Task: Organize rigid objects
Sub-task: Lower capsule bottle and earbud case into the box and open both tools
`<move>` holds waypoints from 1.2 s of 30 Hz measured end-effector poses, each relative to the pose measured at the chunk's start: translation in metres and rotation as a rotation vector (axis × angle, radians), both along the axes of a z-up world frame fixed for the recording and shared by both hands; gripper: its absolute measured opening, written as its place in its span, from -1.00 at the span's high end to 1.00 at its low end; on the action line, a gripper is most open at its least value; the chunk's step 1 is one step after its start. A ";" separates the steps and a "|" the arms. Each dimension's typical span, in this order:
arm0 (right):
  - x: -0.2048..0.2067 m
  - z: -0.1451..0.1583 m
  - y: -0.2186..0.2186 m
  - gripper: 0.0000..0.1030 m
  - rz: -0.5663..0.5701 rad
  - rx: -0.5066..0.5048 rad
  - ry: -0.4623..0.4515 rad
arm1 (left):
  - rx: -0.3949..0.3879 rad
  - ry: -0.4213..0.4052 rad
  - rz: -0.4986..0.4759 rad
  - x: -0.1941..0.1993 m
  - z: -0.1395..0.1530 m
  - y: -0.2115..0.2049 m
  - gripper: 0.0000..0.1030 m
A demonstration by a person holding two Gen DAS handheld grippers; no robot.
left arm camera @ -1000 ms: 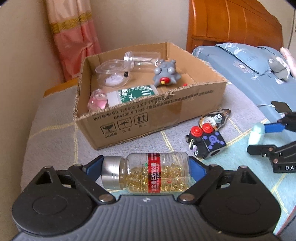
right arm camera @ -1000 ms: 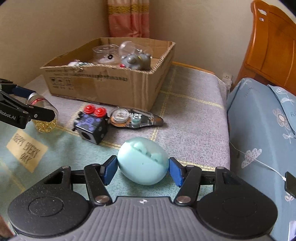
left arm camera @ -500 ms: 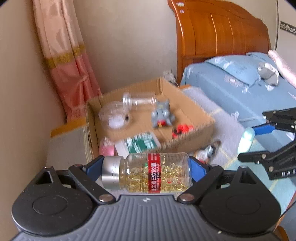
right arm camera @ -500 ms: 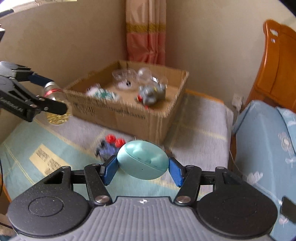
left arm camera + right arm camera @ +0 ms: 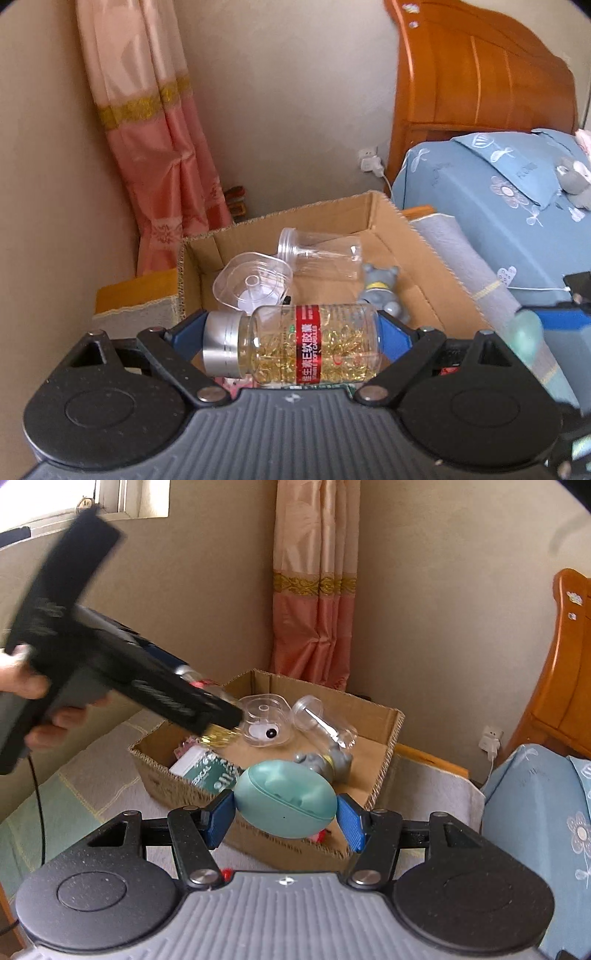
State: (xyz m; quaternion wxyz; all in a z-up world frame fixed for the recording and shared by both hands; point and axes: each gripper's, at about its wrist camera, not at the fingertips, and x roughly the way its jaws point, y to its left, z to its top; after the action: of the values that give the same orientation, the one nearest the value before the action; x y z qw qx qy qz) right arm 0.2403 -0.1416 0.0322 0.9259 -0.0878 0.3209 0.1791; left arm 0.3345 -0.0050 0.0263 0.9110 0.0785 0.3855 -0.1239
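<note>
Corrugated cardboard box (image 5: 436, 258), clear glossy plastic capsule bottle (image 5: 314, 345) with brushed-metal cap, smooth matt teal case (image 5: 286, 805)

Pink satin curtain with gold band (image 5: 162, 147) hangs far left in wall corner. Orange wooden headboard (image 5: 476, 74) far right. Blue floral bedding (image 5: 491, 221) below headboard. White wall socket with plugged charger (image 5: 371, 162) between curtain and headboard.

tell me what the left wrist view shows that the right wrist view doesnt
Only the left wrist view shows the capsule bottle whole, clamped sideways in the left gripper, and a grey plush on the bed. Only the right shows the teal case clearly in the right gripper, and a green-labelled box. Both show the cardboard box, clear bottle and grey figurine.
</note>
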 end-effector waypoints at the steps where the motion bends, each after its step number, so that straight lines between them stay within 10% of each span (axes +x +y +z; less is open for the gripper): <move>1: 0.004 -0.001 0.001 -0.26 0.002 0.003 0.005 | -0.004 0.013 0.008 0.006 -0.004 0.001 -0.80; 24: 0.054 -0.037 0.037 -0.27 0.041 -0.027 0.105 | -0.021 -0.015 0.039 -0.014 -0.002 0.030 -0.89; 28: 0.045 -0.030 0.036 -0.90 0.019 -0.004 0.074 | -0.035 -0.020 0.041 -0.023 0.002 0.034 -0.91; 36: 0.012 -0.016 0.029 -1.00 -0.010 -0.014 0.036 | -0.042 -0.029 0.024 -0.050 0.015 0.032 -0.92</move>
State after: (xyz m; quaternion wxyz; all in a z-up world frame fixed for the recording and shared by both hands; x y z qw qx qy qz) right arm 0.2519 -0.1126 0.0164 0.9202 -0.0897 0.3391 0.1738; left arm 0.2840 0.0269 0.0409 0.9192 0.0565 0.3707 -0.1200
